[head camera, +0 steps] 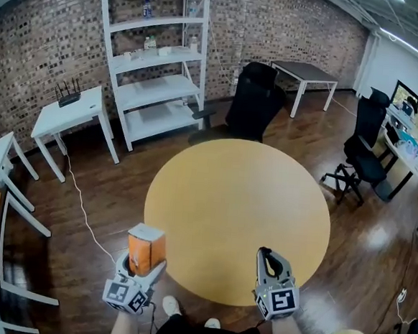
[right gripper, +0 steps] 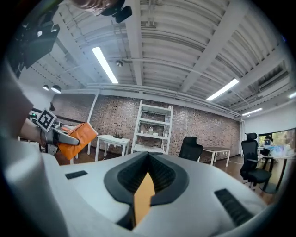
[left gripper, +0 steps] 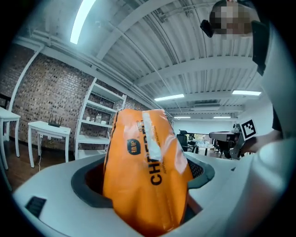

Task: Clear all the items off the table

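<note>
The round surface (head camera: 237,215) looks bare, so clearing seems nearly done: the left tongs (head camera: 144,264) grasp the orange snack bag (head camera: 146,246) just off its near-left edge, and the right tongs (head camera: 269,261) are clenched, empty.

Count by kind
One orange foil snack pouch (head camera: 146,244), one round tan wooden table (head camera: 238,208), two grey plastic grippers (head camera: 143,263) (head camera: 267,257).
</note>
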A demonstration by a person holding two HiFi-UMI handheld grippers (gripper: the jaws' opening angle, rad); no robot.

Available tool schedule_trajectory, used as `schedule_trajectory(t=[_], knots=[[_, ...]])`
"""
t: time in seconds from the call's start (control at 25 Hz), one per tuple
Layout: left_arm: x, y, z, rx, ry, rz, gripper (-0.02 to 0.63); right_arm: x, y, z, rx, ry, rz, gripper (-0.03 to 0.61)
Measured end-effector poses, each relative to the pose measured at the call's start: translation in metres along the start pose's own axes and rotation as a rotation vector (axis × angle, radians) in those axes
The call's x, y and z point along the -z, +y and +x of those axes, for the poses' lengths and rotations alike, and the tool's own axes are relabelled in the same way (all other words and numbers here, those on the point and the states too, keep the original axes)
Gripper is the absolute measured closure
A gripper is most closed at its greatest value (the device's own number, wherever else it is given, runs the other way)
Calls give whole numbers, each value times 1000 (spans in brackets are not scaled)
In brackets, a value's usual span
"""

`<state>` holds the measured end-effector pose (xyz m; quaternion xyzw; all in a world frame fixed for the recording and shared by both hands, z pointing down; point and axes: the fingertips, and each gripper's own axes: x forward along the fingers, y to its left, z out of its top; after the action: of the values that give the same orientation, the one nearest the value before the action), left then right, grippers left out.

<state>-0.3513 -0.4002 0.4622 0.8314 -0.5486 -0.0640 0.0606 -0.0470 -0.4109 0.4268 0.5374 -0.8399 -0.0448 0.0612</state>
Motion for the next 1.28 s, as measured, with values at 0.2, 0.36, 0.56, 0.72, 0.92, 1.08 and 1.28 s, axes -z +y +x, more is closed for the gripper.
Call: schedule_trajectory(t=[0.2, 0.36, 0.56, 0.72, 0.92, 1.08, 1.28], knots=[[8, 43, 71, 60, 44, 19, 175, 8, -10, 57, 54, 22, 27, 574], [19, 70, 128, 114, 102, 9, 175, 10, -26, 84, 170, 18, 130, 574], [35, 90, 192, 175, 194, 25, 173, 19, -32, 106, 260, 42, 156, 574], [49, 87, 224, 229, 244, 32, 173, 32, -41, 110, 297, 61, 180, 574], [80, 85, 250, 260, 335, 2, 173, 45, -53, 111, 334, 75, 210, 574], [120, 87, 271, 240, 464, 13, 173, 67, -61, 112, 346, 122, 257, 574], [170, 83, 286, 221, 625, 33, 173, 100, -54, 118, 311, 209, 333, 574]])
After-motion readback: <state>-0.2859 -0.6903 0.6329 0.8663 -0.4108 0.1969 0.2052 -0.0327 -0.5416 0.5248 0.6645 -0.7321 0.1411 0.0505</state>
